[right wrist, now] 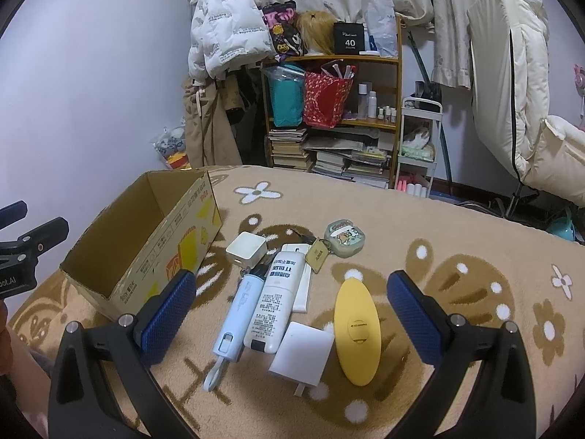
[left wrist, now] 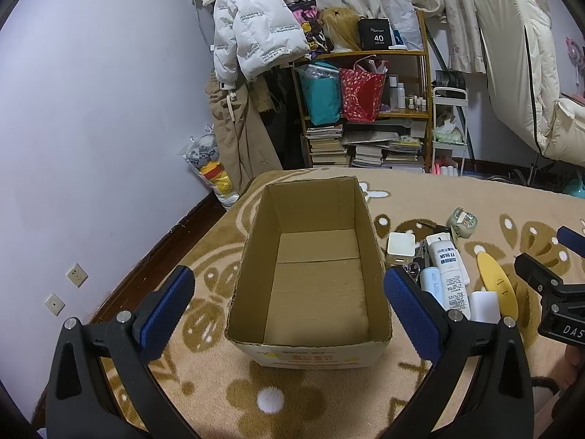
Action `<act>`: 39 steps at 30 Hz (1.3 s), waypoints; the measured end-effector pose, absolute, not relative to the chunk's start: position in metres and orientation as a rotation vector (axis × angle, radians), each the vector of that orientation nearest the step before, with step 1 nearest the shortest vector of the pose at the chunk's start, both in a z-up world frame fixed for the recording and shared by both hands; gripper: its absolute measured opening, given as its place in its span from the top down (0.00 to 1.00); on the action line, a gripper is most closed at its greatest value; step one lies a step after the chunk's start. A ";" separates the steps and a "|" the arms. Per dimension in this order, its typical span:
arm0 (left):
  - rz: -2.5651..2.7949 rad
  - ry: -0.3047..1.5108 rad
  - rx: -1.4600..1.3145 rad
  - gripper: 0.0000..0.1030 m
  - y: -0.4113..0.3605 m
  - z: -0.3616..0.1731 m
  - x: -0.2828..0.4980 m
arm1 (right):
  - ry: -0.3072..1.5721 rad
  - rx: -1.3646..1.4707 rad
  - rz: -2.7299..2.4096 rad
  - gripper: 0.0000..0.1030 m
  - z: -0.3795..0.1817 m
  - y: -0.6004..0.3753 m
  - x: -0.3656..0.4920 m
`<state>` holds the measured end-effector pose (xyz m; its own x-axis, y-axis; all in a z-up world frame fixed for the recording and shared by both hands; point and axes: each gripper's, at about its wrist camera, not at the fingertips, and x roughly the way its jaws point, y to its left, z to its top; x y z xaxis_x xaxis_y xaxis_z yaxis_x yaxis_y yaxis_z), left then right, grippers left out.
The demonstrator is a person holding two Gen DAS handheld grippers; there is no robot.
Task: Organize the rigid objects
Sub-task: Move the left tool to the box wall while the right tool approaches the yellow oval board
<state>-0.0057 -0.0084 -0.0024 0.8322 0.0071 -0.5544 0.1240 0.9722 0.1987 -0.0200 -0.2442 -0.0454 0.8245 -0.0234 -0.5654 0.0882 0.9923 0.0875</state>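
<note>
An open, empty cardboard box [left wrist: 310, 278] [right wrist: 146, 241] stands on the patterned blanket. My left gripper [left wrist: 289, 307] hangs open in front of it, fingers on either side of the box. To the box's right lie a cream cube charger [right wrist: 245, 250], a white tube [right wrist: 275, 300], a light-blue power bank [right wrist: 239, 311], a white plug adapter [right wrist: 301, 353], a yellow oval case [right wrist: 357, 329], a keychain tag [right wrist: 316, 254] and a green earbud case [right wrist: 344, 237]. My right gripper [right wrist: 290, 311] is open just above this cluster, holding nothing.
The beige flower-patterned blanket [right wrist: 438, 241] covers the bed. Behind it stand a wooden shelf [right wrist: 329, 117] full of books and bags, a white cart [right wrist: 418, 146], hanging coats [right wrist: 219, 36] and a cream folding chair [right wrist: 519, 109]. The lilac wall [left wrist: 91, 109] is at left.
</note>
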 end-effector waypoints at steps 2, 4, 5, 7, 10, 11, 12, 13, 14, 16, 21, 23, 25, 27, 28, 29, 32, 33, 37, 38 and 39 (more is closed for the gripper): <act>-0.065 0.587 0.231 0.01 -0.008 -0.002 -0.006 | 0.599 0.109 -0.062 0.00 -0.045 -0.244 -0.020; -0.066 0.586 0.232 0.01 -0.008 -0.003 -0.005 | 0.600 0.110 -0.061 0.00 -0.045 -0.244 -0.020; -0.065 0.588 0.231 0.01 -0.008 -0.003 -0.005 | 0.600 0.111 -0.060 0.00 -0.045 -0.244 -0.019; -0.068 0.590 0.231 0.01 -0.009 -0.003 -0.005 | 0.601 0.110 -0.061 0.00 -0.045 -0.244 -0.019; -0.090 0.612 0.220 0.01 -0.009 -0.004 -0.004 | 0.599 0.111 -0.062 0.00 -0.045 -0.243 -0.019; -0.090 0.615 0.221 0.01 -0.009 -0.004 -0.003 | 0.599 0.112 -0.061 0.00 -0.045 -0.243 -0.019; -0.090 0.618 0.221 0.01 -0.009 -0.004 -0.003 | 0.600 0.115 -0.058 0.00 -0.046 -0.243 -0.019; -0.094 0.625 0.220 0.01 -0.009 -0.004 -0.001 | 0.601 0.123 -0.055 0.00 -0.047 -0.243 -0.019; -0.097 0.632 0.216 0.01 -0.008 -0.004 0.000 | 0.603 0.130 -0.051 0.00 -0.048 -0.243 -0.019; -0.091 0.654 0.219 0.01 -0.009 -0.004 0.005 | 0.609 0.133 -0.050 0.00 -0.050 -0.243 -0.016; -0.058 0.659 0.264 0.01 -0.009 -0.001 0.015 | 0.643 0.151 -0.047 0.00 -0.054 -0.249 0.002; -0.054 0.671 0.262 0.01 -0.006 0.000 0.021 | 0.659 0.157 -0.045 0.00 -0.057 -0.252 0.007; -0.055 0.701 0.251 0.01 -0.001 0.001 0.029 | 0.682 0.167 -0.045 0.00 -0.057 -0.258 0.016; -0.060 0.738 0.228 0.01 0.005 0.002 0.039 | 0.702 0.180 -0.042 0.00 -0.060 -0.262 0.021; -0.052 0.746 0.227 0.01 0.009 0.001 0.042 | 0.711 0.184 -0.041 0.00 -0.060 -0.264 0.024; -0.042 0.757 0.233 0.01 0.010 0.002 0.047 | 0.721 0.184 -0.039 0.00 -0.062 -0.265 0.027; -0.017 0.787 0.253 0.01 0.015 0.002 0.062 | 0.740 0.170 -0.040 0.00 -0.063 -0.268 0.036; -0.016 0.800 0.253 0.01 0.018 0.001 0.067 | 0.745 0.162 -0.041 0.00 -0.063 -0.269 0.038; -0.018 0.865 0.275 0.01 0.024 -0.005 0.092 | 0.764 0.152 -0.043 0.00 -0.067 -0.272 0.045; -0.016 0.879 0.287 0.01 0.024 -0.008 0.097 | 0.769 0.151 -0.044 0.00 -0.068 -0.273 0.047; -0.017 0.900 0.300 0.01 0.024 -0.011 0.104 | 0.775 0.148 -0.046 0.00 -0.069 -0.274 0.049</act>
